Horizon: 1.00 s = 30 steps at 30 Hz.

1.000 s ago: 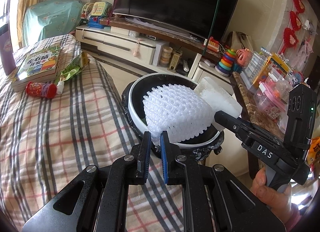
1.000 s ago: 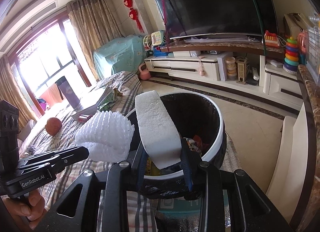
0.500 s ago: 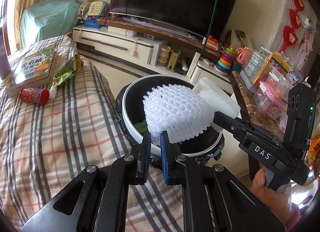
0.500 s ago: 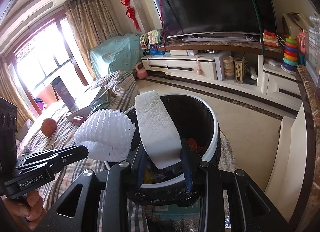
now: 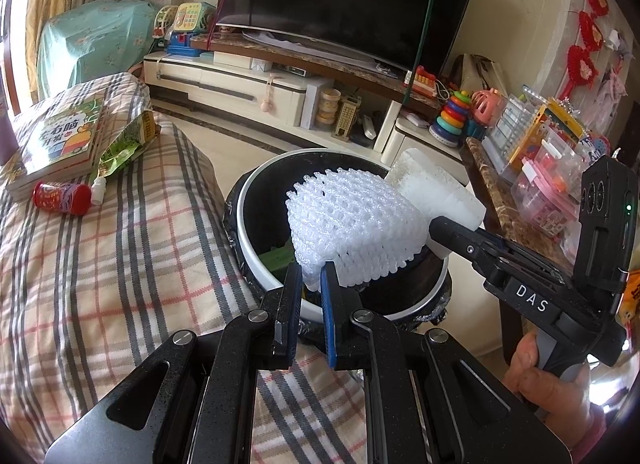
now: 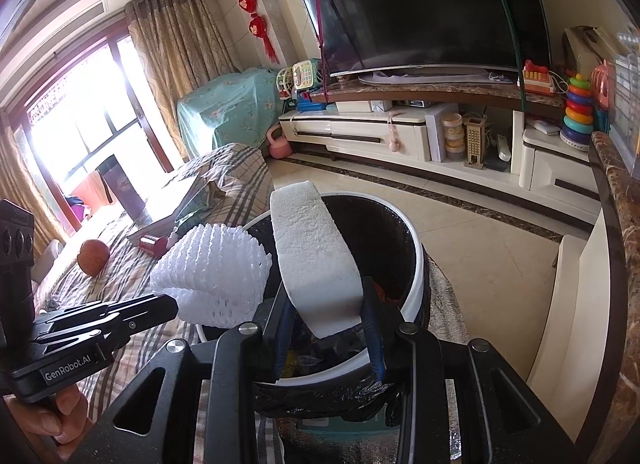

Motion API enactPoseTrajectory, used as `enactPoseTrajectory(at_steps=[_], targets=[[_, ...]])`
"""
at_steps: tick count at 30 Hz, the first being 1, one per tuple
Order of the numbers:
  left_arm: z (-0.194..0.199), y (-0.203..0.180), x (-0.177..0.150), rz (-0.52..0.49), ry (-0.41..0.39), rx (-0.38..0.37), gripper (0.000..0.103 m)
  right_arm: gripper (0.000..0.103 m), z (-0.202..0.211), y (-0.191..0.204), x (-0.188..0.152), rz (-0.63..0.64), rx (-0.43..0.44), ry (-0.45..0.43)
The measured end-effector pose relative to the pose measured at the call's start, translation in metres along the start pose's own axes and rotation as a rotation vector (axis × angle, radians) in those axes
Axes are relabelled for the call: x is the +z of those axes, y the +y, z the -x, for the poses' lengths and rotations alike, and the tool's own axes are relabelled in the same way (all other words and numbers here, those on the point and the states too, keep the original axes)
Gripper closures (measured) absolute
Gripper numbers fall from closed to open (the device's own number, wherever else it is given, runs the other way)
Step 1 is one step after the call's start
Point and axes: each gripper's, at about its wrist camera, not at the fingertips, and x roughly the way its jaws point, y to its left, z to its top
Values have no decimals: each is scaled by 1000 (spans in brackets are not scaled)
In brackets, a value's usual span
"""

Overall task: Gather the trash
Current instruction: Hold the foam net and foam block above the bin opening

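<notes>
My left gripper (image 5: 310,280) is shut on a white foam fruit net (image 5: 352,219) and holds it over the round white-rimmed trash bin (image 5: 256,256) with a black liner. My right gripper (image 6: 326,318) is shut on a white foam block (image 6: 316,260), also above the bin (image 6: 416,264). The net (image 6: 216,276) and the left gripper show at the left of the right wrist view. The block (image 5: 436,187) shows behind the net in the left wrist view. Trash lies inside the bin.
A plaid-covered surface (image 5: 100,264) left of the bin holds a book (image 5: 60,139), a green wrapper (image 5: 124,143), a red can (image 5: 62,197) and an orange fruit (image 6: 94,258). A marble-topped counter (image 6: 616,264) stands right. A TV stand (image 6: 400,131) is beyond.
Both grippers have moved forward and over the bin, so the net and block now hang closer above its opening. Both grips are unchanged.
</notes>
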Motion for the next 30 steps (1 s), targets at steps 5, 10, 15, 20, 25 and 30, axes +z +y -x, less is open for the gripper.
enactPoseTrajectory(at_steps=[5,10,15,20,25,30], targets=[[-3,-3,2,-6,0,1,94,71,0,-5,3,5,-3,4],[-5,-4,2,-9,4,4,94,71,-2,-7,6,11,-6,9],[-8,-4,2,-9,9,6,94,71,-5,-4,8,17,-12,19],[-9,-4,3,-12,10,7,94,71,-9,-4,8,16,-14,31],[-11,-5,4,-13,10,8,94,71,-11,-2,10,22,-17,34],[-11,-5,6,-13,12,9,94,71,-13,-2,10,23,-20,41]])
